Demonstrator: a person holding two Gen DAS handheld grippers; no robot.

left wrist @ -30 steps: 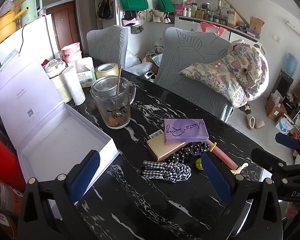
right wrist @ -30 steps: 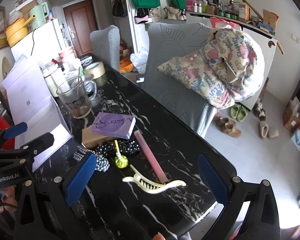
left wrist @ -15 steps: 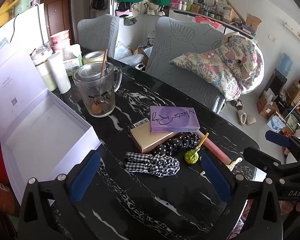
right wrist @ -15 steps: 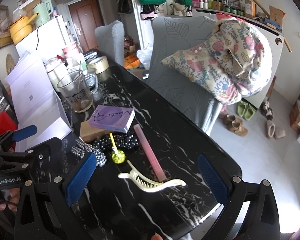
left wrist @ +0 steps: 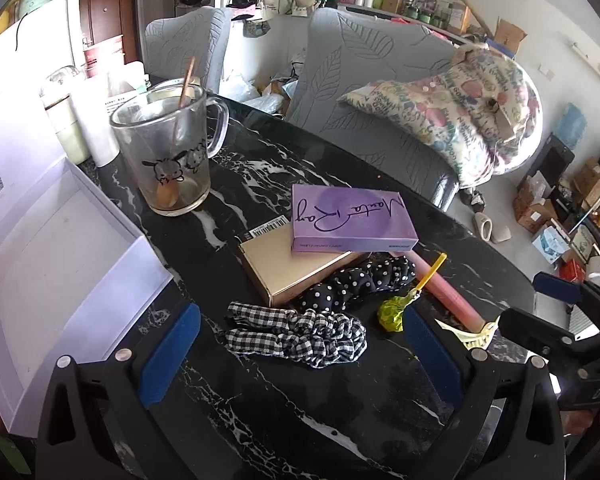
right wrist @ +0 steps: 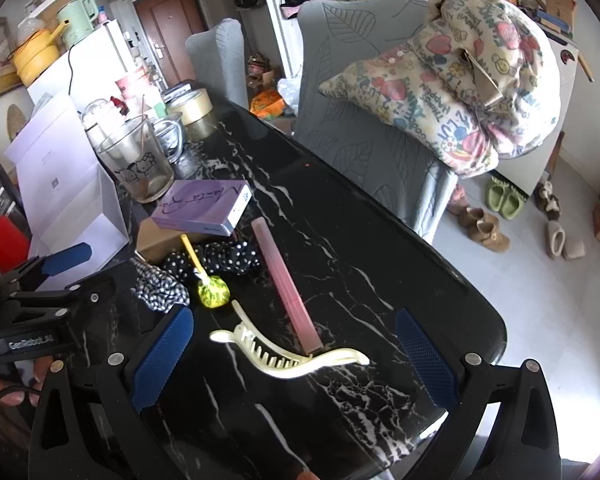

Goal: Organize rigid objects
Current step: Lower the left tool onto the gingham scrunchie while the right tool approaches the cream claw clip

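- The left gripper (left wrist: 300, 354) hovers low over the near part of the black marble tabletop (left wrist: 260, 400), its blue-padded fingers (left wrist: 168, 354) spread wide and holding nothing.
- Between those fingers, a little farther off, lies a black-and-white checked scrunchie (left wrist: 300, 334); just beyond it lies a black polka-dot scrunchie (left wrist: 355, 284), which touches the gold box.
- A purple box (left wrist: 349, 218) with handwriting across its lid rests on top of a flat gold box (left wrist: 288, 270), overhanging it toward the right.
- A green-wrapped lollipop (left wrist: 393, 314) with a yellow stick lies to the right of the scrunchies, its stick leaning across a long pink stick-shaped case (right wrist: 286, 284).
- The right gripper (right wrist: 296, 360) hangs above the near right end of the tabletop, fingers (right wrist: 423, 360) likewise wide apart and empty.
- A cream hair claw clip (right wrist: 290, 354) lies directly between the right fingers (its teeth point to the near side), touching the near end of the pink case.
- On the left stands an open white box (left wrist: 56, 256), its lid raised and its inside bare.
- Beyond it, a glass mug (left wrist: 168, 152) with cartoon prints holds a thin stick.
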